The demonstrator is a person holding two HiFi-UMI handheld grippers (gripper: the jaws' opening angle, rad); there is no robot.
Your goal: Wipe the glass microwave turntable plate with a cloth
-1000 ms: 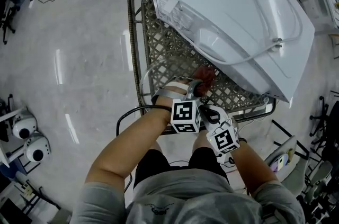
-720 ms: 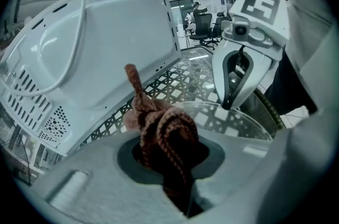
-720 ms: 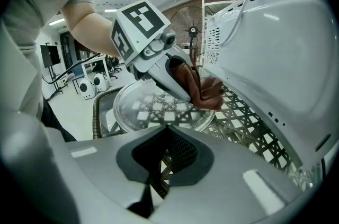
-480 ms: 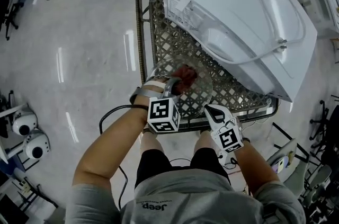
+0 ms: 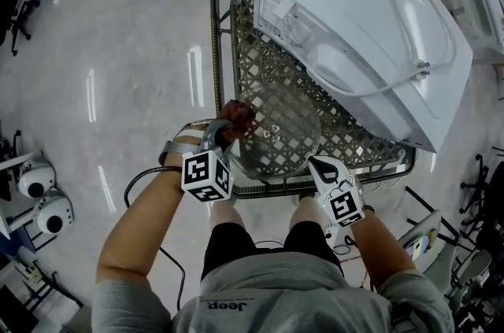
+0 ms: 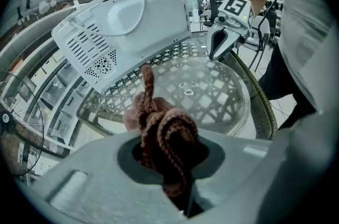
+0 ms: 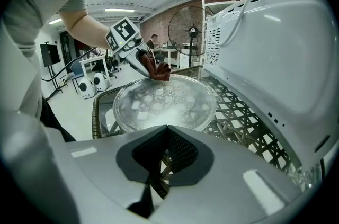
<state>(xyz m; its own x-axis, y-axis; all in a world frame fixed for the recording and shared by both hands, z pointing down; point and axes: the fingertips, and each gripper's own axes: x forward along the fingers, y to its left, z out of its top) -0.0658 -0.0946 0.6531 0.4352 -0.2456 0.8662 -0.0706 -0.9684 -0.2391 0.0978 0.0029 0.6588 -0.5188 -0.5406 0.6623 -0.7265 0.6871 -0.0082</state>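
A person's left gripper (image 5: 221,133), jaws clamped on a bunched reddish-brown cloth (image 5: 236,116), pressed the cloth to the far-left rim of the glass microwave turntable plate (image 5: 279,131). The plate lay on a lattice-top wicker table (image 5: 216,40) beside an overturned white microwave (image 5: 370,16). The right gripper (image 5: 316,164) pinched the plate's near rim.

The turntable plate (image 5: 279,131) lies on the lattice table (image 5: 216,48), before the microwave (image 5: 370,16).
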